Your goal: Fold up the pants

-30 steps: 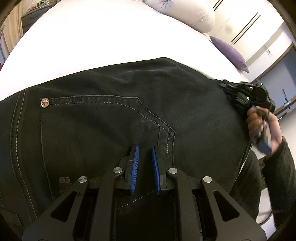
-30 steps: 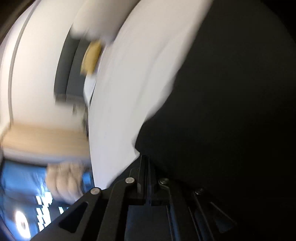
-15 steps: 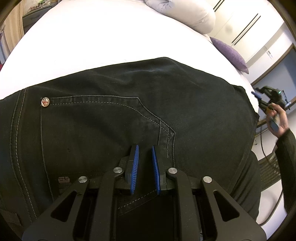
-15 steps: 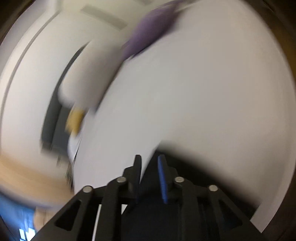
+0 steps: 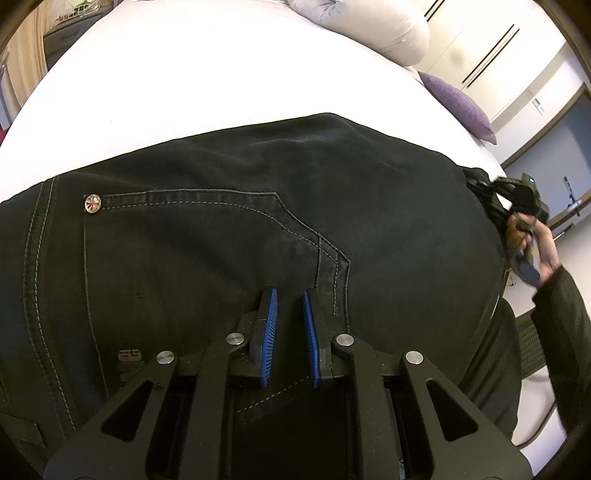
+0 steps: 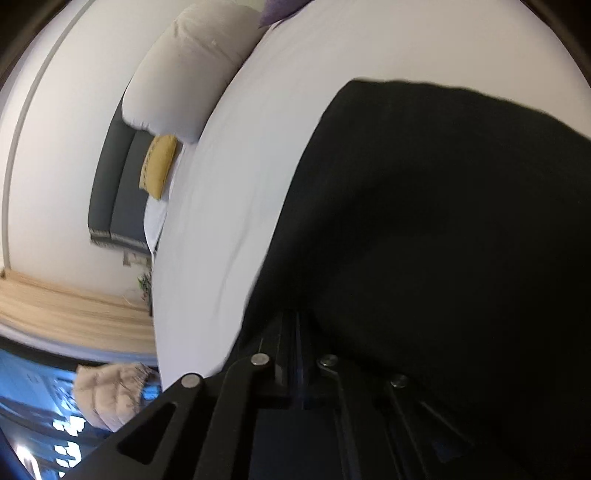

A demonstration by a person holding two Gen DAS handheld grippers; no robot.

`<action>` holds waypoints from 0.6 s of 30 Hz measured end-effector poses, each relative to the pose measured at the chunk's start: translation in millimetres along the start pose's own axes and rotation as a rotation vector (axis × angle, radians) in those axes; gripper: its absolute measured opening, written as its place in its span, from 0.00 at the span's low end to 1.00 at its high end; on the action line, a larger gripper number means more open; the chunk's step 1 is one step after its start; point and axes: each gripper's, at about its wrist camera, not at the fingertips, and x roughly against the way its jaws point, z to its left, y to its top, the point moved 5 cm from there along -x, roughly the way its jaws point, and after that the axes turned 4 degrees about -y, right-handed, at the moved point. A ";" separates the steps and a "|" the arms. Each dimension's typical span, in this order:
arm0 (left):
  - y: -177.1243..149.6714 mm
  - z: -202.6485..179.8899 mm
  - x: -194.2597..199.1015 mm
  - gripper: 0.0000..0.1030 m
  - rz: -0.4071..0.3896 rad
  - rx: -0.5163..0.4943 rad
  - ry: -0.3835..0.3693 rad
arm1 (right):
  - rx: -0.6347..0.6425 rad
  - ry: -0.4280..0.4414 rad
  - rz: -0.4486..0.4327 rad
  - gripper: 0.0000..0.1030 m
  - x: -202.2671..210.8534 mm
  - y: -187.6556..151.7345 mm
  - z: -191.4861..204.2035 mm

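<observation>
Black denim pants (image 5: 221,229) lie spread on a white bed (image 5: 192,74), back pocket and a metal rivet facing up. My left gripper (image 5: 290,295) hovers over the pocket seam with its blue pads a little apart, holding nothing. My right gripper (image 5: 480,184) is at the pants' right edge, held by a hand. In the right wrist view its fingers (image 6: 295,325) are closed together on the black fabric (image 6: 443,240), which drapes over them and hides the tips.
A white pillow (image 5: 373,26) and a purple cushion (image 5: 458,103) lie at the bed's far end. A yellow cushion (image 6: 159,170) and grey headboard (image 6: 114,184) show in the right wrist view. The bed's edge drops off at the right.
The right gripper swung away from the pants half a second ago, then came back to the right edge and closed on the fabric. The left gripper has not moved.
</observation>
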 end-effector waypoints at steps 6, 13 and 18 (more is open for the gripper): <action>-5.0 -0.8 8.2 0.14 -0.025 -0.017 0.032 | 0.022 -0.109 -0.096 0.00 30.0 73.4 -27.9; -13.4 -0.7 24.8 0.14 -0.060 -0.003 0.076 | 0.048 -0.060 -0.142 0.33 82.3 79.1 -26.3; -5.2 -27.7 35.2 0.14 -0.086 -0.033 0.033 | 0.136 0.104 0.046 0.34 65.4 -22.3 8.6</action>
